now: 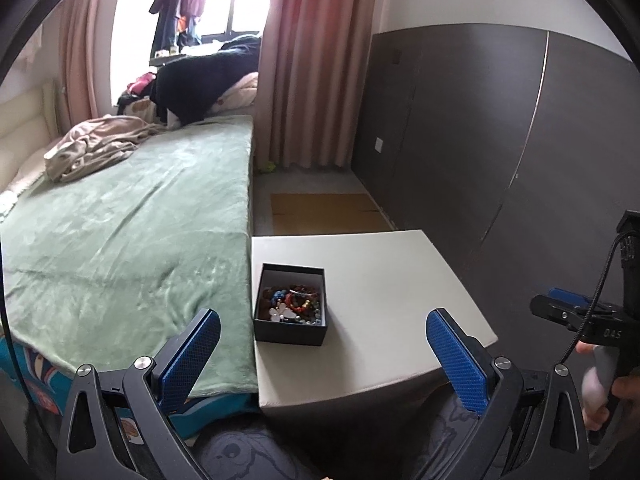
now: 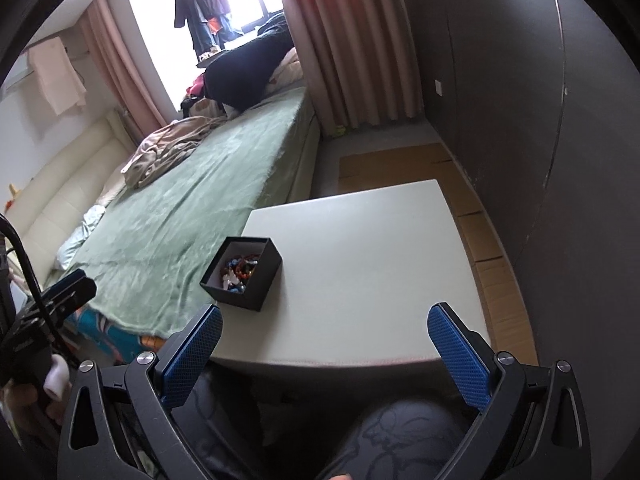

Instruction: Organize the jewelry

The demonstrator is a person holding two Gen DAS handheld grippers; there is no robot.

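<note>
Black box (image 1: 290, 306) of beaded jewelry (image 1: 294, 304) sits on worktop (image 1: 380, 280), left edge, just beside bed (image 1: 132, 216). Left gripper (image 1: 322, 356) jaws spread wide, holding nothing; box straight ahead, slightly left of centre. Right gripper (image 2: 324, 354) likewise wide, empty; box ahead-left. Left hand looks nearer.

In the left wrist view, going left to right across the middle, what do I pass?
Green blanket on the bed → black jewelry box of beads → bare white table top → dark wall panel → the other hand-held gripper at the right edge.
</note>
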